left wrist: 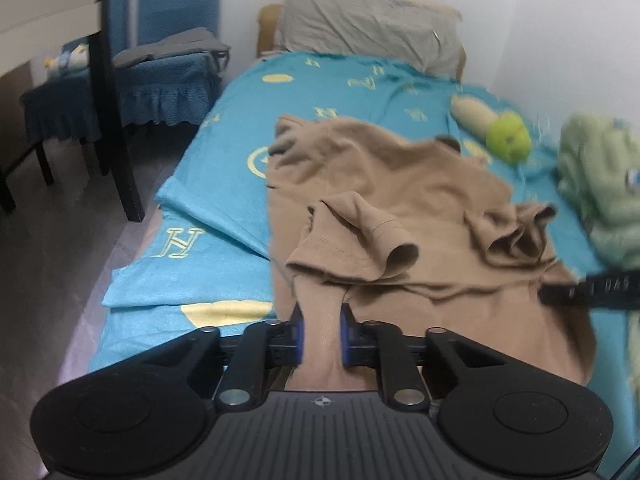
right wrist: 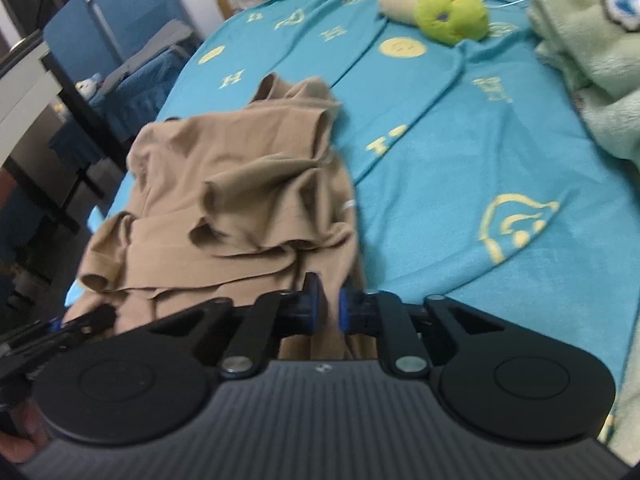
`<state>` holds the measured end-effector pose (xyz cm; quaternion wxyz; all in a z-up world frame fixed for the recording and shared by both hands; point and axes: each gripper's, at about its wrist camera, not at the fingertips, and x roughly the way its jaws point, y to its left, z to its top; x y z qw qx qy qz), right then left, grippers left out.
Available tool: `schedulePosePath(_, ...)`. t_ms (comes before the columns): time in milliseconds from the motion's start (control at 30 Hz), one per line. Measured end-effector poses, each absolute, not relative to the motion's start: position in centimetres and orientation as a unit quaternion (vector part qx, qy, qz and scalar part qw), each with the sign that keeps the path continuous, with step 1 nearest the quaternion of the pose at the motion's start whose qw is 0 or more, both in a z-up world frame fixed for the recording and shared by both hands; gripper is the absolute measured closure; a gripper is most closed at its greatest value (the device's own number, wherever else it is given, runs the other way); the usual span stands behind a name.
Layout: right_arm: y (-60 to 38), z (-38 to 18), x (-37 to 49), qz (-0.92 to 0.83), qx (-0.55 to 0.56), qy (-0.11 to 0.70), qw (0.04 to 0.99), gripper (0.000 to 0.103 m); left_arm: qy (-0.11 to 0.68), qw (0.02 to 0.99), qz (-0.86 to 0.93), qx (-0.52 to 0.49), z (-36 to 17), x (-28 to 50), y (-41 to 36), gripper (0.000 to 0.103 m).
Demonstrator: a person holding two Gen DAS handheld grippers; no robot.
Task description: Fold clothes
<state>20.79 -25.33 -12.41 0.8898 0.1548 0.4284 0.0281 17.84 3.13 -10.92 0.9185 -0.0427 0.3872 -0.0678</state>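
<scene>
Garment [left wrist: 400, 208]: tan, crumpled on bed [left wrist: 224, 128], extending far from both tools; left tool [left wrist: 320, 322] and right tool [right wrist: 329, 308] each clamped on its near hem, side by side

The near hem of the tan shirt [left wrist: 400, 208] is disappearing behind my left gripper [left wrist: 321, 326], so I am not seeing the pinched edge. My right gripper [right wrist: 329, 307] is likewise hiding the cloth it is clamping. The other gripper is showing only as a dark bar, cut by the frame edge. The green blanket [left wrist: 600, 184] is smearing with blur and running off the right edge. I am failing to read the plush toy's [right wrist: 452, 10] face.
</scene>
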Motion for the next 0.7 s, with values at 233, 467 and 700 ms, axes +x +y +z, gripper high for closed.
schedulePosePath(233, -27.7, -12.9, 20.4, -0.016, 0.185, 0.423, 0.887, 0.096, 0.390, 0.916, -0.041, -0.080, -10.8, 17.6, 4.7, 0.089)
schedulePosePath(467, -28.1, -12.1, 19.5, -0.010, 0.227, 0.418, 0.879, 0.093, 0.392, 0.914, -0.023, -0.099, -9.5, 15.8, 5.4, 0.063)
schedulePosePath(700, -29.3, -10.2, 16.5, 0.007, 0.307, 0.410, 0.859, 0.012, 0.380, 0.909, -0.068, -0.155, -6.3, 10.6, 4.8, 0.022)
